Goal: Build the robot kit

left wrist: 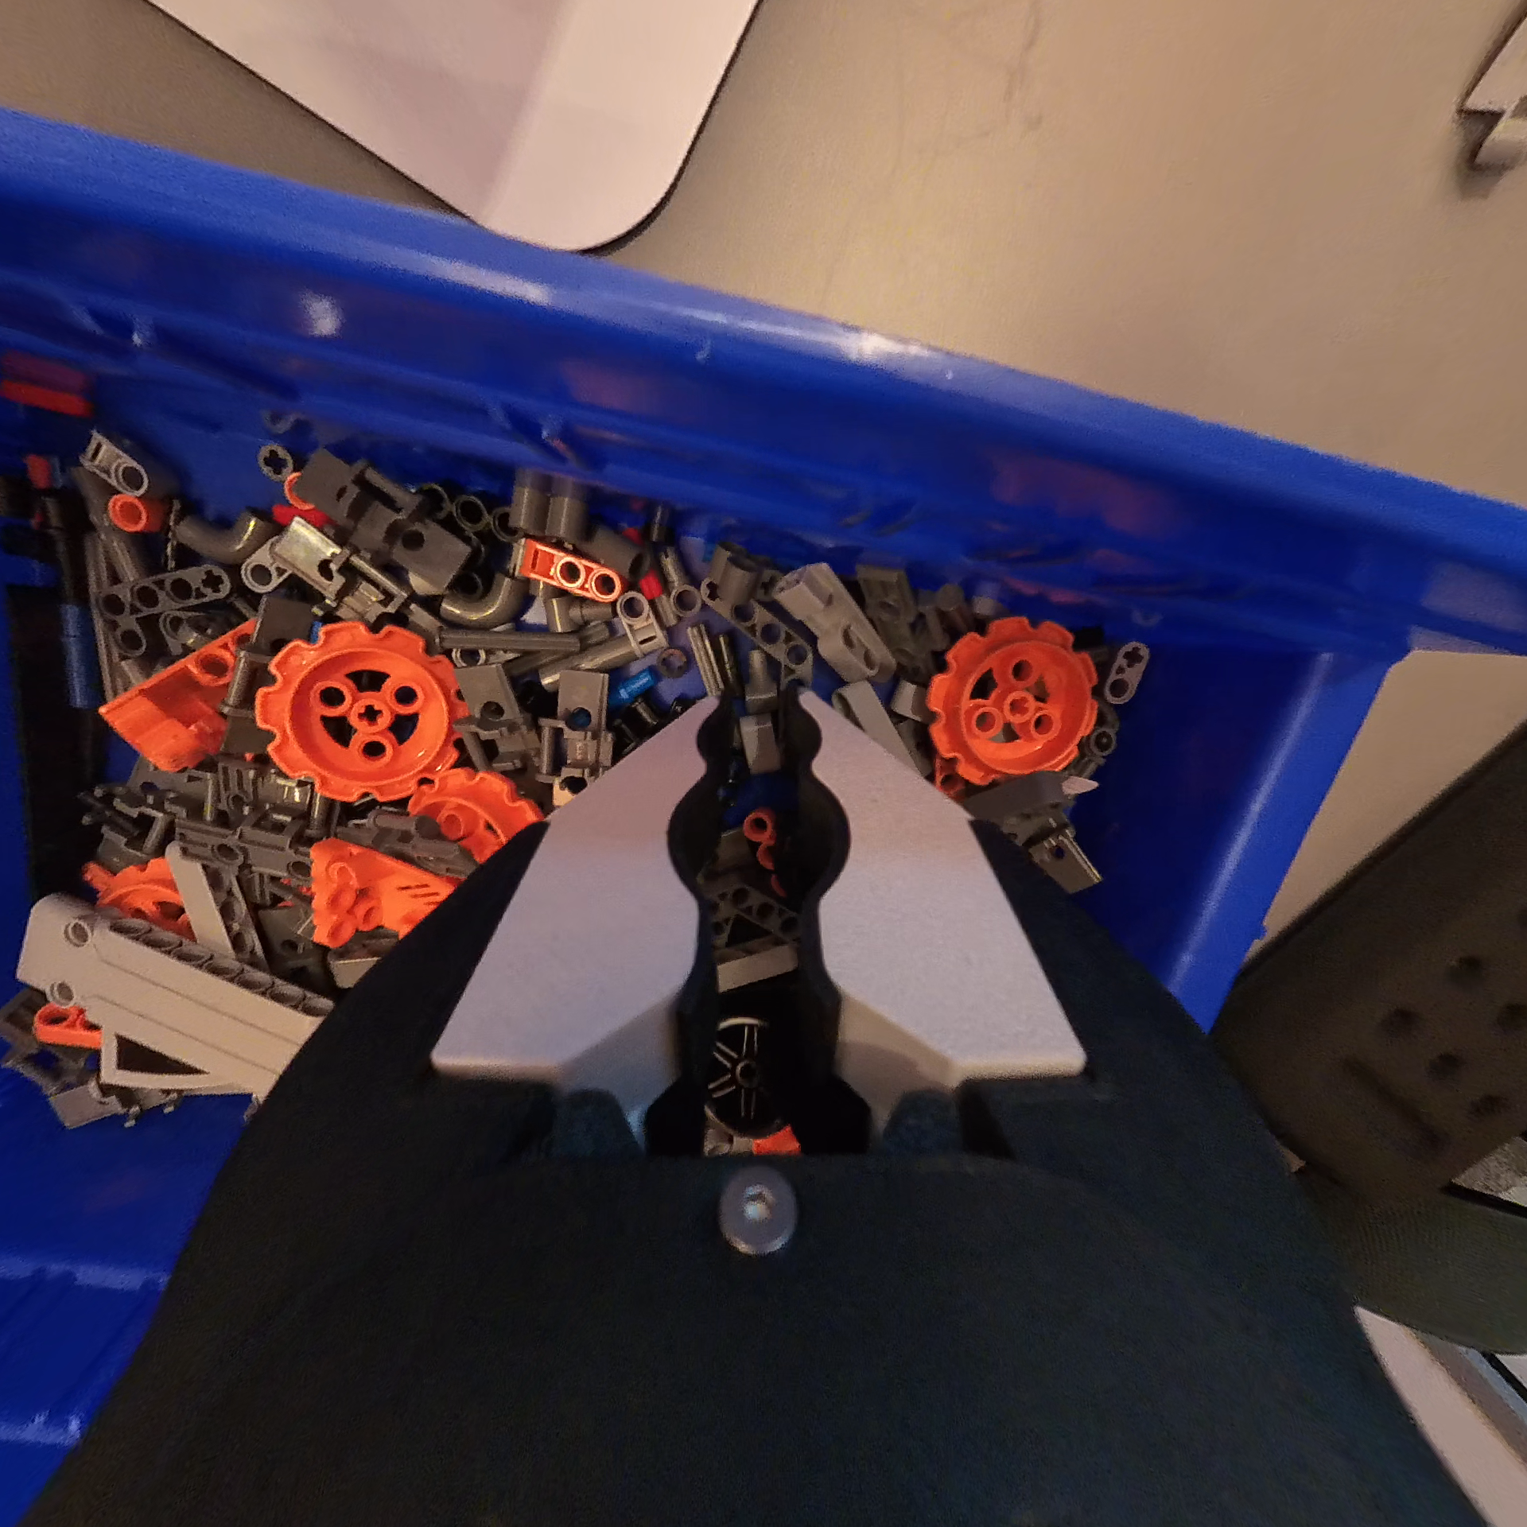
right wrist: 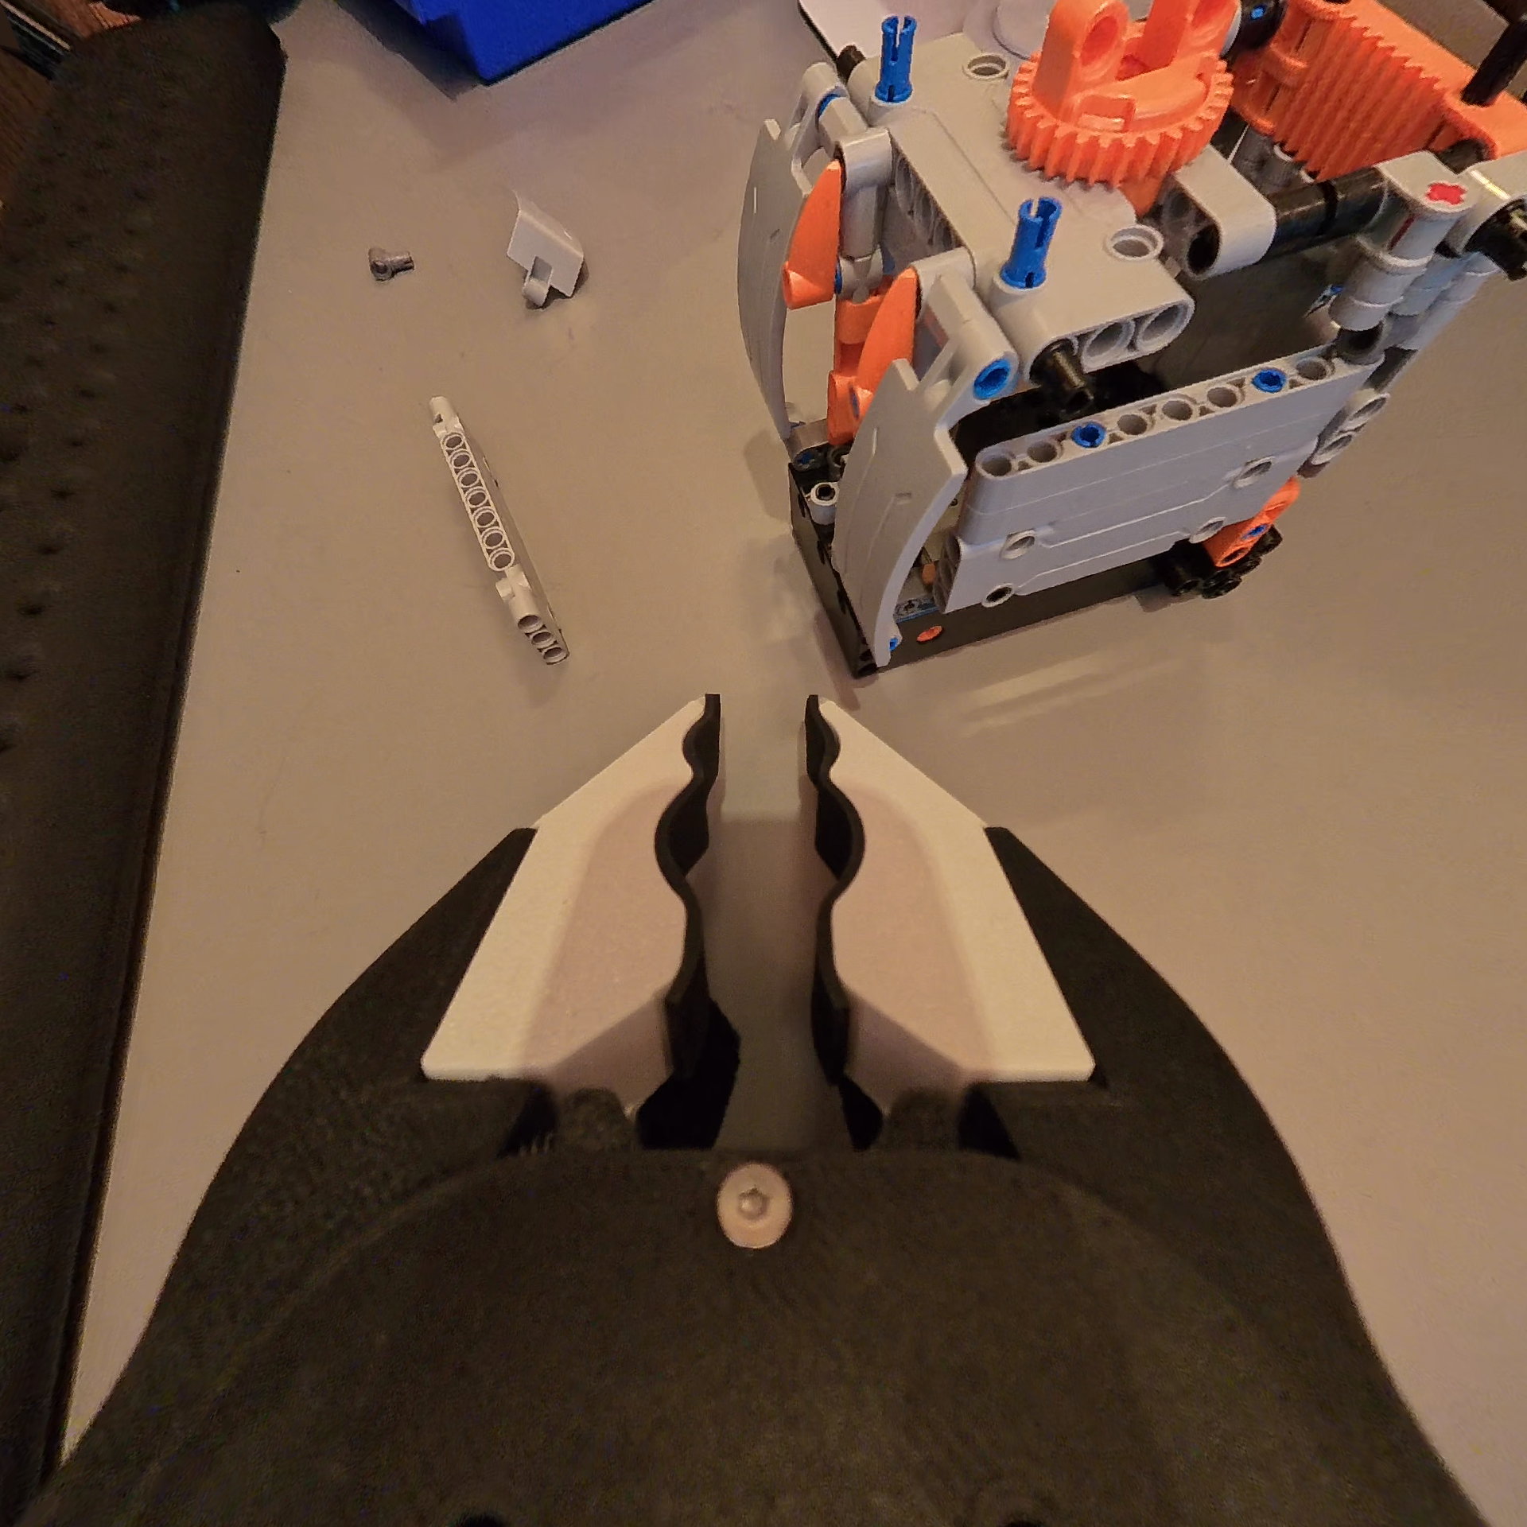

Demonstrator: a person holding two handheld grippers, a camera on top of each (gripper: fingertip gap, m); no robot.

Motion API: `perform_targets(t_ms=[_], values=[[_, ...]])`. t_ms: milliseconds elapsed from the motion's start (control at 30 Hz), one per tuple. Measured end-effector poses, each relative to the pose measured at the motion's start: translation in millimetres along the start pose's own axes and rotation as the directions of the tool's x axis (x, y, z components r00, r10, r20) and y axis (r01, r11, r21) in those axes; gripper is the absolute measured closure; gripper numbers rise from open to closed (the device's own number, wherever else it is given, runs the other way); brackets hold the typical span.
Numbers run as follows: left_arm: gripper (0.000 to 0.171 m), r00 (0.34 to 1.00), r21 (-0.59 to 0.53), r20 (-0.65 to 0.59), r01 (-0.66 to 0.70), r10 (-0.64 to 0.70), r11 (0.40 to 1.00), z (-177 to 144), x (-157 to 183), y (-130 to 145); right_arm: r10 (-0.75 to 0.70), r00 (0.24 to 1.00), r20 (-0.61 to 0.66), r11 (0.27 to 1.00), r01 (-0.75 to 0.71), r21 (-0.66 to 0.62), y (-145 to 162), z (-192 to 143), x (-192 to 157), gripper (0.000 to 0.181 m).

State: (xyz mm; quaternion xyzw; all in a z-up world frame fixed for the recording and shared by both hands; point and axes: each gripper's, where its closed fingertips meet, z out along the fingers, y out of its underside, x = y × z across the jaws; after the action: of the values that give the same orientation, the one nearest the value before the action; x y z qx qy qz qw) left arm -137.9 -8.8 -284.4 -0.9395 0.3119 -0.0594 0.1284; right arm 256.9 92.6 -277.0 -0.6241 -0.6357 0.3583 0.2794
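your left gripper (left wrist: 758, 711) points down into the blue bin (left wrist: 744, 413), fingers narrowly apart around a small grey piece (left wrist: 756, 731) (contact unclear). 2 whole orange gears (left wrist: 359, 712) visible. your right gripper (right wrist: 762, 702) hovers low over the table (right wrist: 1157, 909), fingers apart, empty, near the model (right wrist: 1074, 347); 3 loose grey parts (right wrist: 496, 529).

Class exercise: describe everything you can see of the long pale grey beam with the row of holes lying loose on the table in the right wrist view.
The pale grey beam is a long, narrow strip that looks like moulded plastic, pierced along its length by a row of round holes. It lies flat on the grey table, angled so its far end leans left and its near end right. Nothing touches it: it lies apart from the right gripper, whose fingers stand apart and hold nothing, and the built model to its right.
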Motion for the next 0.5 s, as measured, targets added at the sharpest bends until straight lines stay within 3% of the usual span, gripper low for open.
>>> perform_targets(t_ms=[500], values=[[0.164,1.0,-0.011,0.002,0.001,-0.001,1.0,2.7,-5.3,1.7,-0.008,1.0,0.006,1.0,0.008,0.002,-0.2,-0.4,-1.6,0.163]])
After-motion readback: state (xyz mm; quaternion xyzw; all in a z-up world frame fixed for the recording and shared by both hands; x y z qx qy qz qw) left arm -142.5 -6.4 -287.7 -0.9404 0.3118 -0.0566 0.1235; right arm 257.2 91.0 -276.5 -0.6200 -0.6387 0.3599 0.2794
